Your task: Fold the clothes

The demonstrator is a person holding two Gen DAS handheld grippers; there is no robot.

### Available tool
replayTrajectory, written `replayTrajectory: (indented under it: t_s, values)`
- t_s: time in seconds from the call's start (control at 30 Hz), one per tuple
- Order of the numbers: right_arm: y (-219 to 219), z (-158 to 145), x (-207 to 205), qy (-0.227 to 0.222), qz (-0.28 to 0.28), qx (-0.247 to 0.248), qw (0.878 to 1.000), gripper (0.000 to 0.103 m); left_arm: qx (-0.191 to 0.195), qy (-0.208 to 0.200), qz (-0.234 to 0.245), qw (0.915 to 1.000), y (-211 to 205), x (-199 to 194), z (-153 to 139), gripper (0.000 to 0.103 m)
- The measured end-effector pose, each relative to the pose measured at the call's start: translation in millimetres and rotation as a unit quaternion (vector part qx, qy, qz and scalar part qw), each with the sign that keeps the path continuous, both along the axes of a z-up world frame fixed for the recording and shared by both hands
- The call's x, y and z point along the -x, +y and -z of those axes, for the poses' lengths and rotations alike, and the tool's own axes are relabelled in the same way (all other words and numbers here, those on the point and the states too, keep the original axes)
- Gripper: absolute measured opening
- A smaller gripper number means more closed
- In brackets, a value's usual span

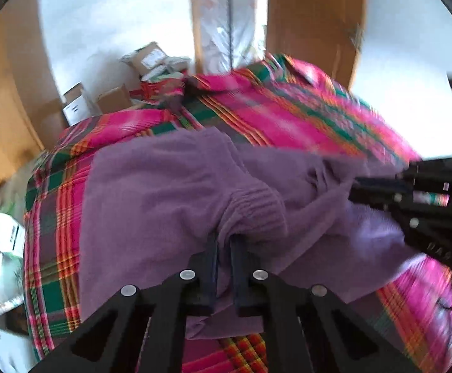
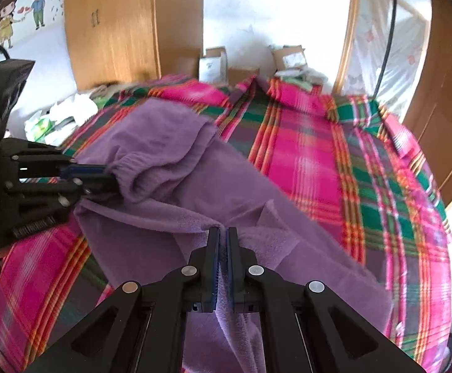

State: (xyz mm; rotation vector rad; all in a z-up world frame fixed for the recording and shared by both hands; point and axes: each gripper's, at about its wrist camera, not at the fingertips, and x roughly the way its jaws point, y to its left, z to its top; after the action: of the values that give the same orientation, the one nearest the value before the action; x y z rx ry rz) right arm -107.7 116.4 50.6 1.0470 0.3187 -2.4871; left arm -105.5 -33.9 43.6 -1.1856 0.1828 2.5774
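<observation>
A purple fleece garment point(image 1: 163, 192) lies spread over a bed with a pink, green and orange plaid cover point(image 1: 281, 118). My left gripper point(image 1: 225, 242) is shut on the garment's ribbed cuff point(image 1: 253, 214), which bunches over its fingertips. The right gripper point(image 1: 354, 191) enters that view from the right, pinching purple cloth. In the right wrist view my right gripper point(image 2: 223, 233) is shut on a fold of the purple garment point(image 2: 226, 186), cloth hanging between its fingers. At far left there, the left gripper point(image 2: 109, 177) holds the cuff point(image 2: 132, 171).
The plaid cover point(image 2: 319, 161) fills most of the bed. Cardboard boxes point(image 1: 114, 96) are stacked past the far edge by a white wall. A wooden wardrobe point(image 2: 111, 28) stands at the back left, and plastic bags point(image 2: 61, 118) lie off the bed's left side.
</observation>
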Motion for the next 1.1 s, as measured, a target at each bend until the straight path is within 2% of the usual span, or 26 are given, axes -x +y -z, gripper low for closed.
replayTrajectory:
  t_s: [0.17,0.3,0.5,0.67,0.73,0.8,0.87,0.93,1.1]
  values:
    - [4,-7,16,0.014,0.017,-0.001,1.000,0.004,-0.049,0.028,-0.046,0.9973,-29,4,-24,0.006]
    - [8,-10,33,0.020,0.036,-0.001,0.999,0.004,-0.078,0.029,-0.088,0.9927,-56,14,-32,0.006]
    - [10,-19,66,0.015,0.077,0.001,0.997,0.004,-0.099,0.032,-0.151,0.9830,-95,22,-34,0.006]
    - [17,-23,90,0.024,0.126,-0.008,0.992,0.001,-0.101,0.038,-0.192,0.9754,-121,25,-33,0.004]
    - [23,-23,100,0.015,0.137,-0.003,0.990,0.001,-0.103,0.036,-0.205,0.9726,-130,26,-31,0.004]
    - [26,-21,103,-0.002,0.129,0.013,0.992,0.001,-0.108,0.029,-0.212,0.9708,-138,26,-27,0.004]
    - [17,-21,95,0.004,0.104,0.009,0.995,0.002,-0.112,0.020,-0.213,0.9703,-143,25,-22,0.004]
    - [4,-21,83,0.021,0.079,-0.005,0.997,0.002,-0.111,0.017,-0.201,0.9731,-141,23,-19,0.004]
    - [-20,-20,63,0.019,0.028,-0.001,0.999,0.005,-0.110,0.007,-0.157,0.9814,-122,15,-18,0.005]
